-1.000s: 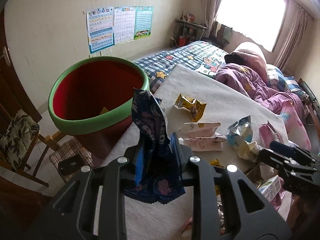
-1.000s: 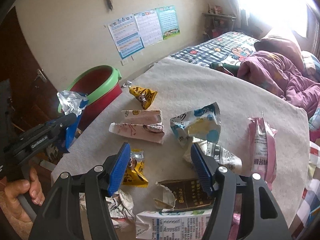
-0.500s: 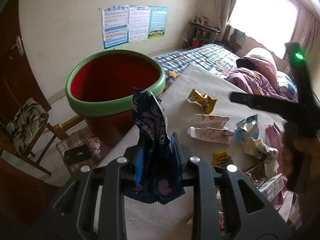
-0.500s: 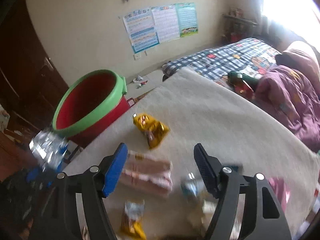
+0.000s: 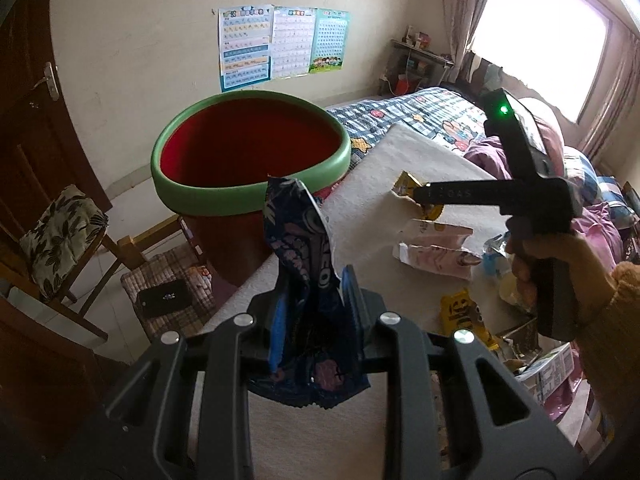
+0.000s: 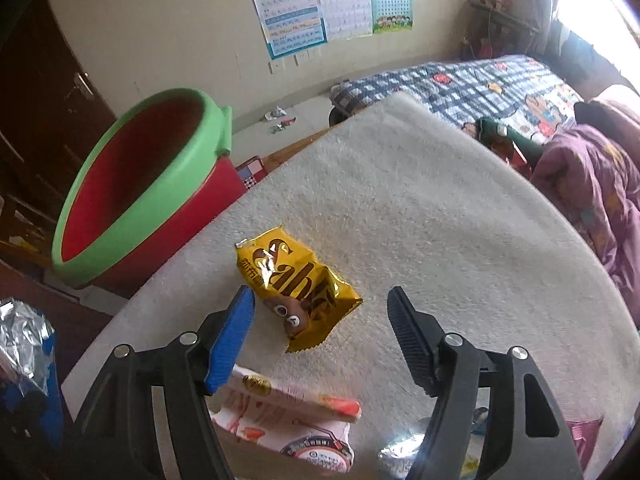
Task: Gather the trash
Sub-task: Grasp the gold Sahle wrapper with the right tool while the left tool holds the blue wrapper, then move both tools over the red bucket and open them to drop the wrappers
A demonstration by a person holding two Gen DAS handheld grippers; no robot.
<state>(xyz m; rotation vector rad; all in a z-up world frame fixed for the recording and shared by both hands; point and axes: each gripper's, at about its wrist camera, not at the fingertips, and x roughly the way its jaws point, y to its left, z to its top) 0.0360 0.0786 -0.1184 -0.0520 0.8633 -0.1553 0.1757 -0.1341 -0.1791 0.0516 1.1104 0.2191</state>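
Observation:
My left gripper (image 5: pixel 314 300) is shut on a crumpled blue snack wrapper (image 5: pixel 296 240) that sticks up between its pads, held near the table's edge beside the red bin with a green rim (image 5: pixel 248 196). The same wrapper (image 6: pixel 24 332) shows at the left edge of the right wrist view. My right gripper (image 6: pixel 320 300) hovers just over a yellow snack wrapper (image 6: pixel 296 284) lying on the white tablecloth (image 6: pixel 420 220). Its jaws are closing, the wrapper lies between the fingertips, and the pads do not touch it. The bin (image 6: pixel 132 208) stands left of that wrapper.
Torn pink cartons (image 6: pixel 288 420) lie just behind the right gripper, with more wrappers and a small box (image 5: pixel 552 364) at the near right. A chair with a phone (image 5: pixel 164 300) stands below the bin. A bed with purple bedding (image 6: pixel 592 184) lies to the right.
My right gripper has swung from the pile of wrappers across the table and come down over the yellow wrapper. The left gripper has edged toward the bin, still holding the blue wrapper.

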